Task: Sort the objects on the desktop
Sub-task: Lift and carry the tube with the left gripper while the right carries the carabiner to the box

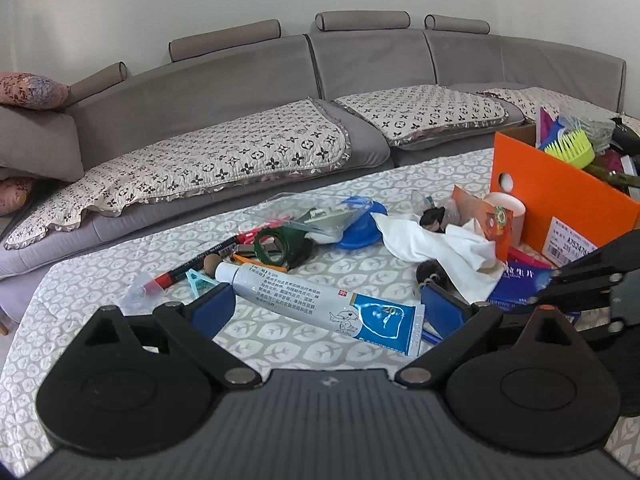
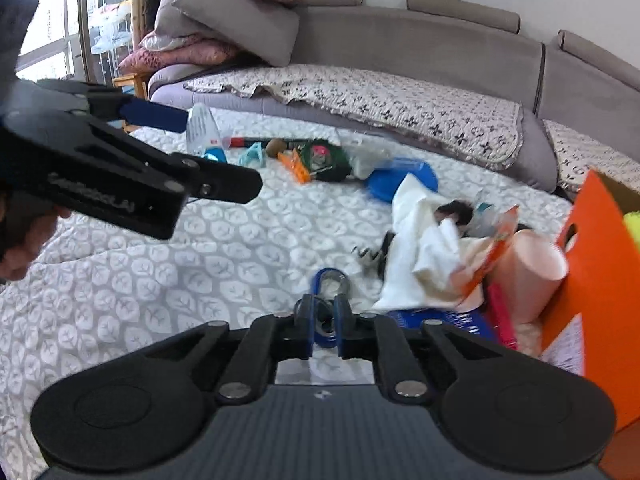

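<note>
Right gripper, nearest the lens in the right wrist view: jaws drawn narrow and pinching a blue key-ring clip, which sticks out forward between the blue pads, just above the quilted table cover; the metal part is blurred and probably a carabiner-type hook. Left gripper: jaws spread wide, nothing between the pads, poised over a white and blue ointment tube lying flat on the cover. Just beyond the tube: dark green tape roll, red and black pen, small teal clip, orange clip, clear plastic bag, blue round lid. To the right of these: crumpled white cloth lying over dark items, pale pink cup on its side touching an orange box, blue booklet partly under the cloth. Orange box: stands at the right edge of the table, already filled with items including a yellow-green comb. Behind the table: grey sofa with patterned seat pads, cushions stacked at its far left end. Left side of the right wrist view: a hand partly visible below the left gripper's black body.
</note>
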Demonstrator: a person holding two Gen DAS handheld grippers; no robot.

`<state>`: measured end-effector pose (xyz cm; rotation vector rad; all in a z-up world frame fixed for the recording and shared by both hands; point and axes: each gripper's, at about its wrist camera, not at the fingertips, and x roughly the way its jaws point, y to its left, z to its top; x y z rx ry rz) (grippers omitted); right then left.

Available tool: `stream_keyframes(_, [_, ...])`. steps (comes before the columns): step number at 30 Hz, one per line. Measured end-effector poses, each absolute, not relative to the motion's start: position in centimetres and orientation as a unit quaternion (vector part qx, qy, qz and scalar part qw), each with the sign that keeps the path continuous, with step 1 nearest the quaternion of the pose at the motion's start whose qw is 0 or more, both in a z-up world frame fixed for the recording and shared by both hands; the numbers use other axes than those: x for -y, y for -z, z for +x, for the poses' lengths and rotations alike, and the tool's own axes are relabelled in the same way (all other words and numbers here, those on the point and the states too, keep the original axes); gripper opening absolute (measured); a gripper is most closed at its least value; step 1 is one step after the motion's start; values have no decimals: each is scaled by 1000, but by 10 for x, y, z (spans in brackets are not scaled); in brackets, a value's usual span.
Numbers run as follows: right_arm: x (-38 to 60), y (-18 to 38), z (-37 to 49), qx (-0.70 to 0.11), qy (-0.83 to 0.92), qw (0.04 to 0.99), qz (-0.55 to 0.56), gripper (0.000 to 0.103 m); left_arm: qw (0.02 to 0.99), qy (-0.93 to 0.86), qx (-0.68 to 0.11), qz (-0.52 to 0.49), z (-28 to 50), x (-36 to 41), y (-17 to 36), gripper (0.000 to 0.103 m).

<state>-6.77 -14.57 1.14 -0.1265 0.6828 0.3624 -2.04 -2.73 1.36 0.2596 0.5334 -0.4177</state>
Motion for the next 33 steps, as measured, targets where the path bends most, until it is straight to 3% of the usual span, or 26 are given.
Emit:
stream_keyframes(4, [139,0,-61,-333,-161,927,-61,22,933,202,-268,130,-19,28,-6,100])
stream_keyframes(6, [142,3,-58,-332,-149,930,-55,38,932,201,-273,127,-19,27,-4,100])
stream_keyframes(8, [146,6,-54,-338,-144,929,-44,47,932,200,-275,124,-16,26,-2,100])
stream_keyframes(9, [147,8,-53,-340,-142,929,-40,58,932,200,-275,123,-18,25,-2,100])
stream_keyframes(14, [147,12,-52,-332,-152,930,-37,64,932,196,-280,120,-13,23,2,100])
stream_keyframes(16, [146,11,-52,-329,-152,931,-37,46,932,194,-283,119,-11,22,3,100])
stream_keyframes(17, [145,9,-53,-331,-153,930,-30,27,932,194,-284,118,-11,22,4,100])
stream_keyframes(33, [156,-39,-97,-288,-146,945,-52,22,936,208,-256,122,-29,38,-18,100])
